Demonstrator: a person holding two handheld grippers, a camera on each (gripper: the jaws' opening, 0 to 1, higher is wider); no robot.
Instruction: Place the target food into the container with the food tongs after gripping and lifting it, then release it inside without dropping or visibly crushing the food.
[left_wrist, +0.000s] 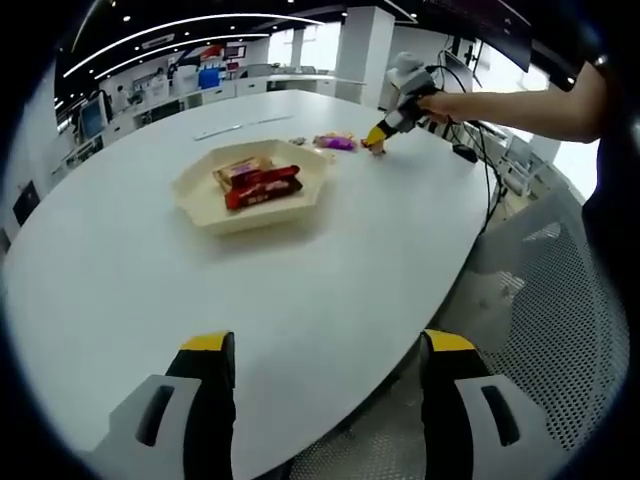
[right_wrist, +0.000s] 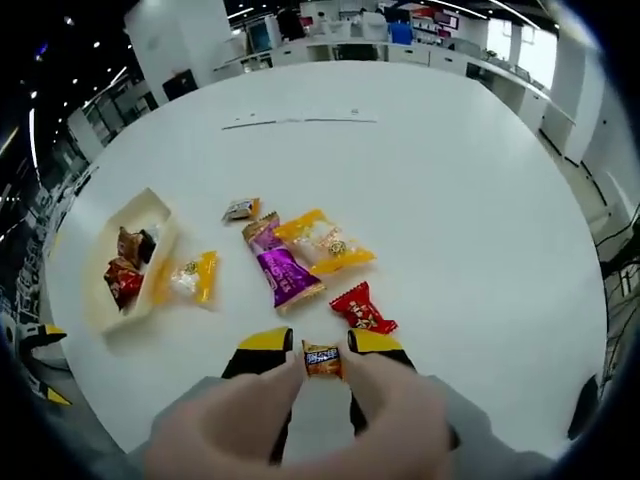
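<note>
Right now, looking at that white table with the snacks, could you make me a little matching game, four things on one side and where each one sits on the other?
Things:
1. small brown candy
2. purple packet
3. red packet
4. yellow packet

Places:
A. lying just beside the cream tray
B. between the right gripper fingers
C. on the table, just ahead of the right gripper
D. middle of the cluster, beside an orange-yellow packet

Pairs: 1-B, 2-D, 3-C, 4-A
</note>
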